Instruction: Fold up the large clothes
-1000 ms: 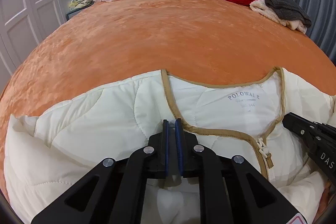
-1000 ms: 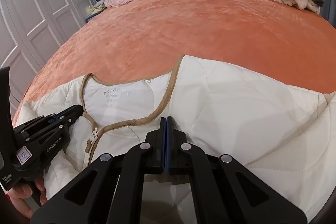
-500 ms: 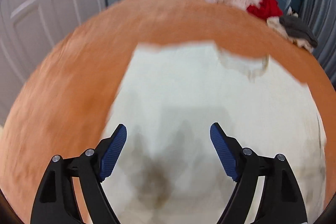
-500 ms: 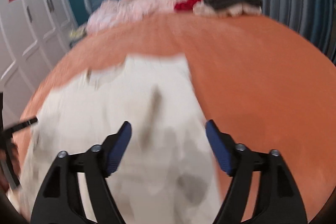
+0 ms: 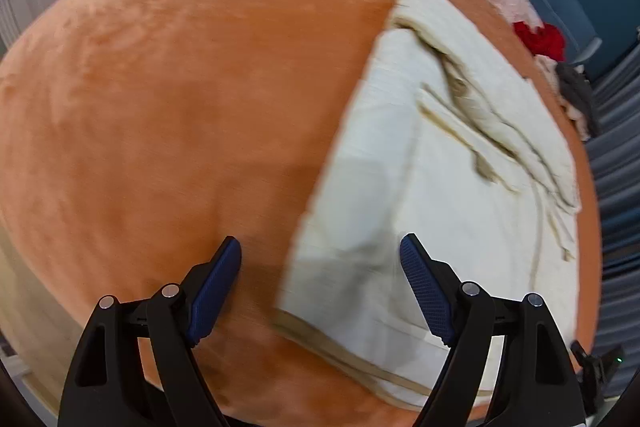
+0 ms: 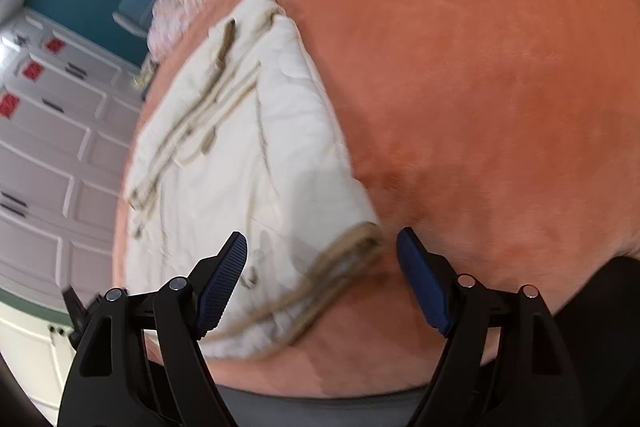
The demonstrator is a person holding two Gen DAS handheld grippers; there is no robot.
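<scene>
The cream quilted jacket (image 5: 440, 155) lies folded into a long strip on the orange bedspread (image 5: 180, 87), its tan-trimmed hem nearest both grippers and its far end toward the headboard.

Risks, as judged from the present layout. On the left side, the left gripper (image 5: 320, 287) straddles the jacket's left edge. If it closes there it may pinch only the top layer, and the layers beneath would slide apart when lifted. It may also catch bedspread pile along with the cloth. On the right side, the loose tan binding (image 6: 344, 259) at the near corner sits bunched. A grip on the binding alone would drag the corner out and skew the fold. Both views are blurred, so exact layer alignment cannot be confirmed.

Position. Left gripper: jaws stand wide apart and hold nothing, having just been opening. The jacket's near left corner lies between and just beyond them, one pad over bedspread and the other over cloth. Right gripper (image 6: 322, 283): jaws likewise wide apart and empty, having just been opening. The jacket's near right corner lies between them, with most of the jacket to their left.
</scene>
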